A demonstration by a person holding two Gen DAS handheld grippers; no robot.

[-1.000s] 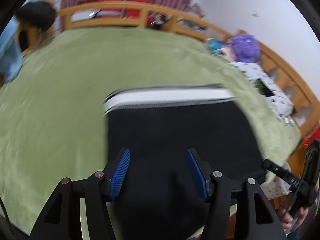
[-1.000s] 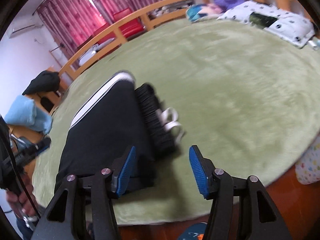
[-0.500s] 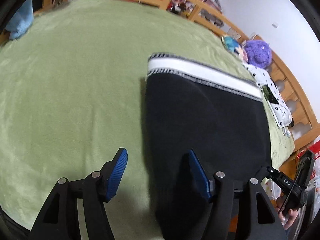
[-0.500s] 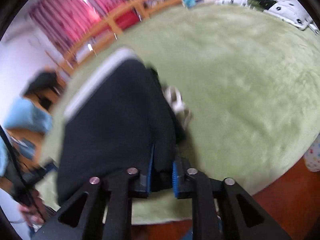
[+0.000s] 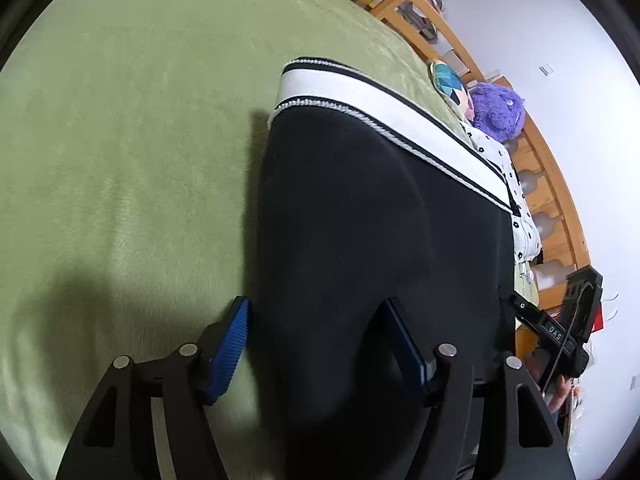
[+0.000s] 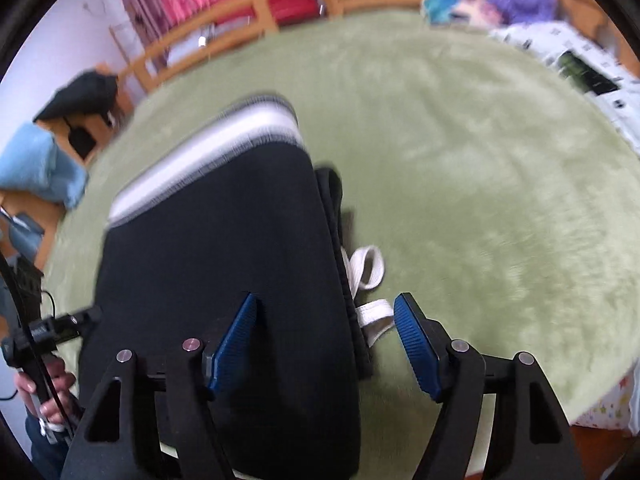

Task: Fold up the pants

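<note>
Green plush blanket (image 5: 120,140) lay to the left of the left gripper (image 5: 316,344), whose jaws had just been opening and stood apart. Its left pad sat just off the left edge of the folded black pants (image 5: 380,220), its right pad over the cloth, neither pressing on it. Beyond those jaws the pants' white band (image 5: 380,108) ran across the far end. Further right, the right gripper (image 6: 326,340) also had its jaws parted, having just opened after a brief squeeze. Between them lay the pants' right edge and the white drawstring (image 6: 368,272); the left pad hung over black fabric, the right pad over blanket. No pad gripped anything. A purple plush toy (image 5: 498,110) sat far beyond, by the wooden rail (image 5: 560,200).
</note>
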